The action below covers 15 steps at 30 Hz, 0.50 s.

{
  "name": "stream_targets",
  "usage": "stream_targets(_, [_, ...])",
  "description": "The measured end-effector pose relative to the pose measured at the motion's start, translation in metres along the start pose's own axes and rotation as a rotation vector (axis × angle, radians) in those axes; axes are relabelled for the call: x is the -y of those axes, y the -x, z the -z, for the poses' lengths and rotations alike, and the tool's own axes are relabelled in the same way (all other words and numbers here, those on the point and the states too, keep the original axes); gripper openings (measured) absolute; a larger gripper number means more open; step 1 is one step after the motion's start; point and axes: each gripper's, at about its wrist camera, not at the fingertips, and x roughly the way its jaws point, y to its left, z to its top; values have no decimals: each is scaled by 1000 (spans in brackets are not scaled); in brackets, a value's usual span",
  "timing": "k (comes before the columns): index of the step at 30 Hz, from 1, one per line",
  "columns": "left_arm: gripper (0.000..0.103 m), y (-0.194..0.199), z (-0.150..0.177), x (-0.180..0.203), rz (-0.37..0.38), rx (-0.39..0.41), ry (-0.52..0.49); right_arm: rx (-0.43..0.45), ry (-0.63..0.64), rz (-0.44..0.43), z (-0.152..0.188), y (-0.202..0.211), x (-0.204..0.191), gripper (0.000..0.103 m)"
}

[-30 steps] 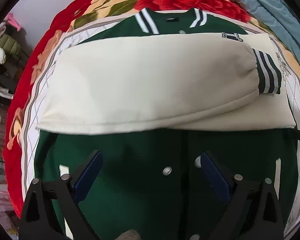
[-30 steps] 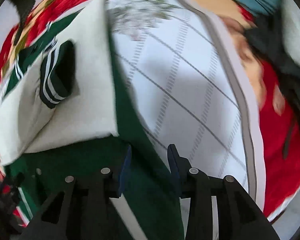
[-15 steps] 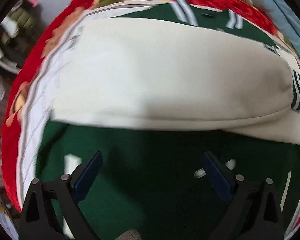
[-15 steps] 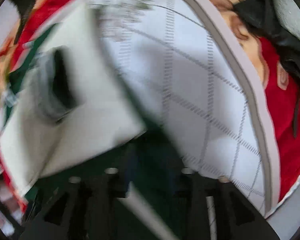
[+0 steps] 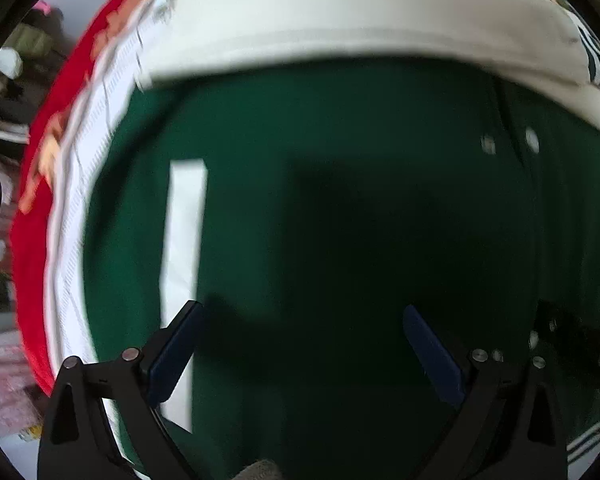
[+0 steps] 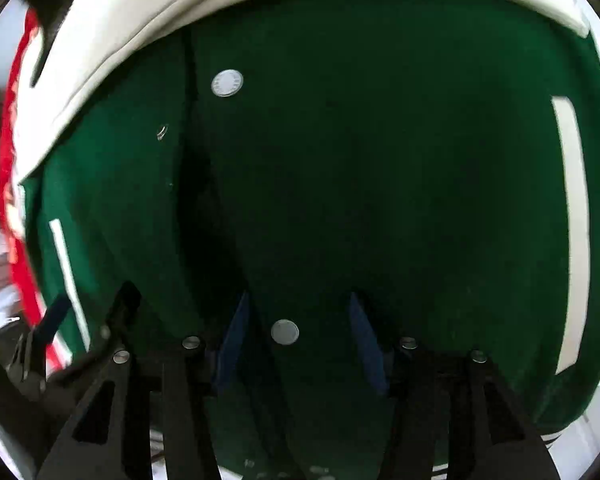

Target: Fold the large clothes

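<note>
A green varsity jacket [image 5: 340, 200] with cream sleeves [image 5: 340, 28] lies flat on the bed, front up, its sleeves folded across the chest. My left gripper [image 5: 300, 320] is open, low over the lower left front beside the white pocket strip [image 5: 184, 260]. The jacket fills the right wrist view [image 6: 380, 160]. My right gripper [image 6: 296, 308] is part open over the snap placket, with one snap button [image 6: 285, 332] between its fingers and another snap [image 6: 227, 83] further up. Nothing is held.
A red floral blanket [image 5: 40, 200] with a white checked panel [image 5: 80, 160] lies under the jacket. Clutter stands off the bed's left side [image 5: 4, 80]. The left gripper's finger shows at the lower left of the right wrist view [image 6: 48, 320].
Both grippers have dropped close to the jacket's lower front. The right one swung left from the jacket's right edge to the middle placket and opened wider. The left one stayed open.
</note>
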Motion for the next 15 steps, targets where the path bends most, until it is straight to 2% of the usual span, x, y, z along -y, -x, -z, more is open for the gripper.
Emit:
stream_targets(1, [102,-3,5,0,13,-5,8,9,19,21,2,-2,-8,16])
stream_targets(3, [102,-5,12,-2,28,-2,14,14,10,47,5,-5,-15,15])
stream_targets(6, [102,-7,16,-5,43,2,16,-12,-66,-73,12,0,-19,13])
stream_targets(9, [102,-8,17,-8,52,-2,13,-31,-29,-85,19,-2,-35,13])
stream_targets(11, [102,-6,15,-8,51,-3,9,-56,-85,-130,18,-11,-29,15])
stream_targets(13, [102,2,13,-10,38,15,4,-88,-78,-176,19,-15,-29,19])
stream_targets(15, [102,15,12,-10,-6,53,7,-81,-61,-217,24,-6,-29,21])
